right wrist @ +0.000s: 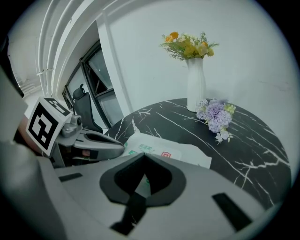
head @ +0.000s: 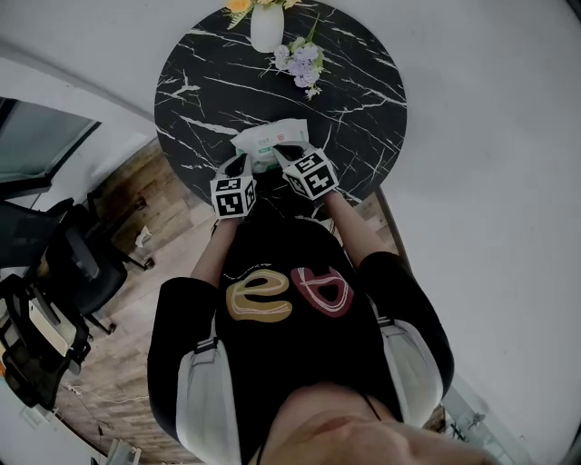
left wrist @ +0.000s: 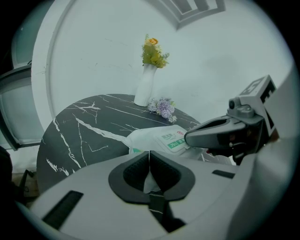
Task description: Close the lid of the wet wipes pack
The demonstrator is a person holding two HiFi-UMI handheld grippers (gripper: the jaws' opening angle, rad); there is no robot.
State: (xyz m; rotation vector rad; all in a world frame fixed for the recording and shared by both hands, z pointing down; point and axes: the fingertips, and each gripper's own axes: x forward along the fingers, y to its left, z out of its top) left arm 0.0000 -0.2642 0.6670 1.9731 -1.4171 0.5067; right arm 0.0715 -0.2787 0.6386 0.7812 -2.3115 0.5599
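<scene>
The wet wipes pack (head: 264,142) is seen lying flat on the round black marble bench (head: 363,109), close to the rim nearest the person. Bare marble is left open on both sides of it. More is left beyond it, up to a purple flower bunch (head: 302,64) and a white vase (head: 266,27) at the far rim, both well apart from the pack. Off the bench's left edge, wood floor and a black chair (head: 73,263) are seen.

Now the fingers. The right gripper (right wrist: 143,161) is held with its fingers pressed together, nothing clamped between them. In the left gripper view its tips are laid on top of the pack, right at the label (left wrist: 174,139). The left gripper (left wrist: 149,157) is brought in at the pack's near left corner, fingers closed tip to tip. White film is glimpsed in the gap behind the tips, but whether any is pinched cannot be told. The two grippers are held just beside each other.

On the label, a green strip and a small red badge are made out, but the print is too small to be read. Black-and-white square markers are carried on each gripper's cube.
</scene>
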